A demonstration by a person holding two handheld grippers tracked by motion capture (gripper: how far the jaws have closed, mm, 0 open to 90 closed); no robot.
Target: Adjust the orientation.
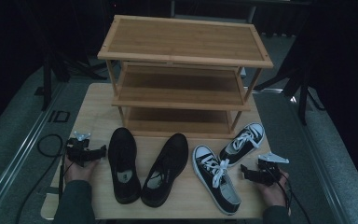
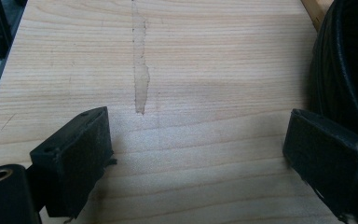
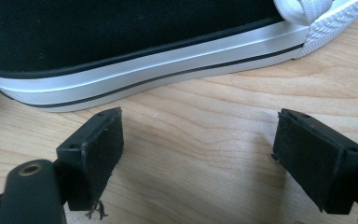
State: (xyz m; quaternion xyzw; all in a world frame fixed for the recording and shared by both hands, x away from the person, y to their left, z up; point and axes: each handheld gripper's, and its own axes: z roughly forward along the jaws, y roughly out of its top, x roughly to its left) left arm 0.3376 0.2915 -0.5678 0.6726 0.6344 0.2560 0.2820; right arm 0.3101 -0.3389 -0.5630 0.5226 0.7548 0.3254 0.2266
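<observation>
Shoes, two black [image 1: 123, 164] and two black-and-white sneakers [image 1: 216, 177], line a wooden table [image 1: 98, 100] before an empty rack [image 1: 184, 70]; flanking them, left gripper [image 1: 103, 151] and right gripper [image 1: 244, 171] rest spread, gripping nothing.

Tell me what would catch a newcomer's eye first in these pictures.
A three-tier bamboo shoe rack stands at the back of the wooden table, its shelves bare. In front lie four shoes: two black leather shoes to the left and two black-and-white sneakers to the right. An open left gripper and right gripper flank them.
</observation>
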